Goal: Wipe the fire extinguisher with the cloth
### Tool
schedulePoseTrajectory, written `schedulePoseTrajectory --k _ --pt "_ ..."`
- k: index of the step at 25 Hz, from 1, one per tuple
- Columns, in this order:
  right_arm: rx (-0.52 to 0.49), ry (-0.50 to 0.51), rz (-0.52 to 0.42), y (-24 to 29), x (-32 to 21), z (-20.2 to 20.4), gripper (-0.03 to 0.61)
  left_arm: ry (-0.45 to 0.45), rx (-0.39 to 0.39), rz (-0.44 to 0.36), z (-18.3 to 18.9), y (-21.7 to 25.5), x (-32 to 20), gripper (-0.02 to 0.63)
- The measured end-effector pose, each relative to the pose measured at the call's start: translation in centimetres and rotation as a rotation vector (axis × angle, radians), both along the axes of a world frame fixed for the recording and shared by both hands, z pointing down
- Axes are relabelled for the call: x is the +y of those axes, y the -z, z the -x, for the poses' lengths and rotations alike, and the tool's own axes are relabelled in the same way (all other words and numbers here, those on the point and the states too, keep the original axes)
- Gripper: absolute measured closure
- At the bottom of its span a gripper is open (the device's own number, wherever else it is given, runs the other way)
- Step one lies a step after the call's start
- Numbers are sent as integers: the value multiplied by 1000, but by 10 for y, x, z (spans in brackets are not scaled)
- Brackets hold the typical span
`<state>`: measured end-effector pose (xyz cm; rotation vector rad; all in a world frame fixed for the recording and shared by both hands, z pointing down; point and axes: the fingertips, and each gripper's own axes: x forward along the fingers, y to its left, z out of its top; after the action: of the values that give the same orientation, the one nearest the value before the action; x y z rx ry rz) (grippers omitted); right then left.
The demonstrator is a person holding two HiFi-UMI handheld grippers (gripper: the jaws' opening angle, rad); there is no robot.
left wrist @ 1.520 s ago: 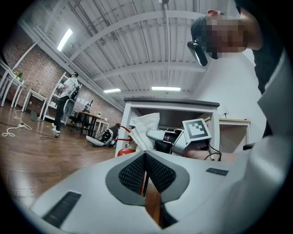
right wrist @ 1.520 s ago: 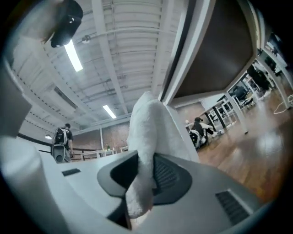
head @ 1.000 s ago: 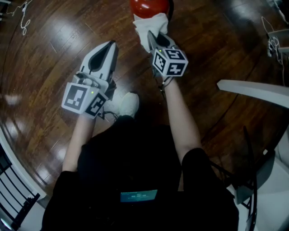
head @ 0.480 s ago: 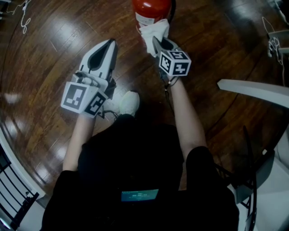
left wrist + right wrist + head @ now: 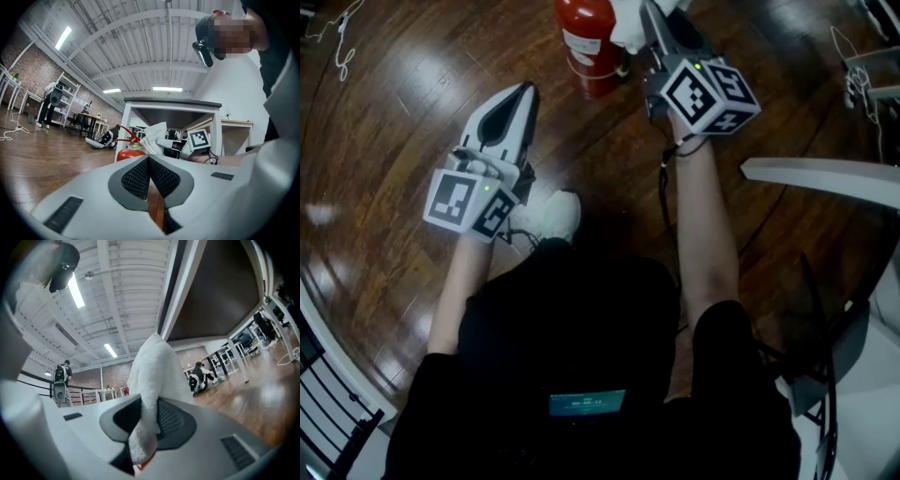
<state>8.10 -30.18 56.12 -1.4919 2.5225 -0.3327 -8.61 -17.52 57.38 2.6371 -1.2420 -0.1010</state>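
The right gripper [image 5: 654, 14] clamps the white cloth [image 5: 628, 26] in its jaws just beside the red fire extinguisher [image 5: 586, 42], which stands on the wooden floor [image 5: 394, 141], likely placed to rub its side. The left gripper [image 5: 528, 94], jaws closed and empty, waits apart. The person's white shoe [image 5: 560, 216] and a white table edge [image 5: 825, 173] block nothing.

The top edge cuts off the fire extinguisher [image 5: 586, 42] and perhaps most of the cloth [image 5: 628, 23]

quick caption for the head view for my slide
Right gripper clamps a white fluffy cloth beside the red cylindrical fire extinguisher on a dark wooden floor; left gripper shut, empty.
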Motion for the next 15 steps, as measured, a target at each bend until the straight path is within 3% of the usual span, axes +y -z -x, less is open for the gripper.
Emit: schedulePoseTrajectory --k 3,6,11,13,15 --pt "60 1 -8 2 -12 11 480 10 2 5 4 -2 -1 615" --pt "106 -8 48 -48 -3 16 481 16 1 7 7 -3 -1 615" --pt "96 -10 378 -205 7 16 480 21 -6 11 12 -6 -1 615" --pt "90 -16 493 -244 11 14 480 20 -9 10 12 -7 -3 615" --pt "106 -21 542 -259 14 12 480 14 -10 9 9 -5 -3 615"
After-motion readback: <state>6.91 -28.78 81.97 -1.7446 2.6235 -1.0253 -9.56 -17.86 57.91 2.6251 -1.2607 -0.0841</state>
